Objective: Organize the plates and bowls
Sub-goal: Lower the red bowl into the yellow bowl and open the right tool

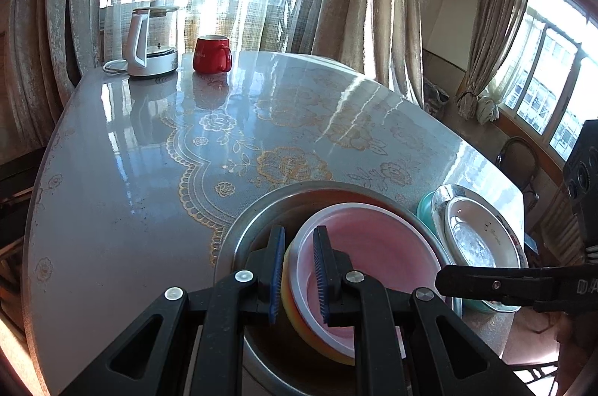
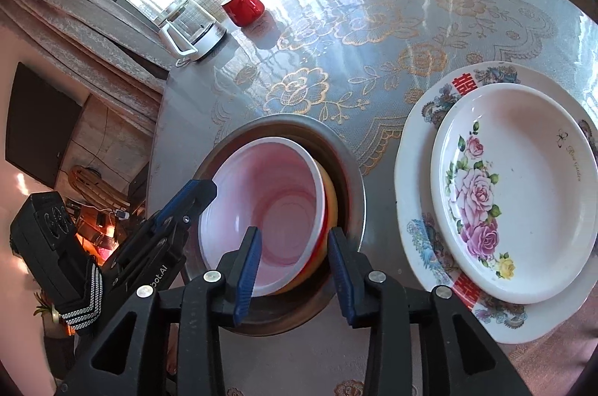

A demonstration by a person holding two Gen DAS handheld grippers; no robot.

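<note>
A pink bowl (image 1: 370, 246) with a white rim sits nested in a yellow bowl (image 1: 289, 284), both inside a metal bowl (image 1: 243, 220). My left gripper (image 1: 299, 274) straddles the near-left rim of the pink and yellow bowls, one finger inside and one outside, with a visible gap to the pads. In the right wrist view the pink bowl (image 2: 269, 201) sits tilted in the metal bowl (image 2: 351, 179). My right gripper (image 2: 295, 269) is open, its fingers either side of the bowls' near rim. A rose plate (image 2: 523, 194) lies on a larger patterned plate (image 2: 415, 209).
A red mug (image 1: 211, 54) and a glass kettle (image 1: 151, 41) stand at the table's far edge. The plates (image 1: 474, 231) rest on a teal dish (image 1: 424, 209) at the right. The lace-patterned tabletop (image 1: 168, 153) stretches between. A chair (image 1: 519, 157) stands beyond the table's right edge.
</note>
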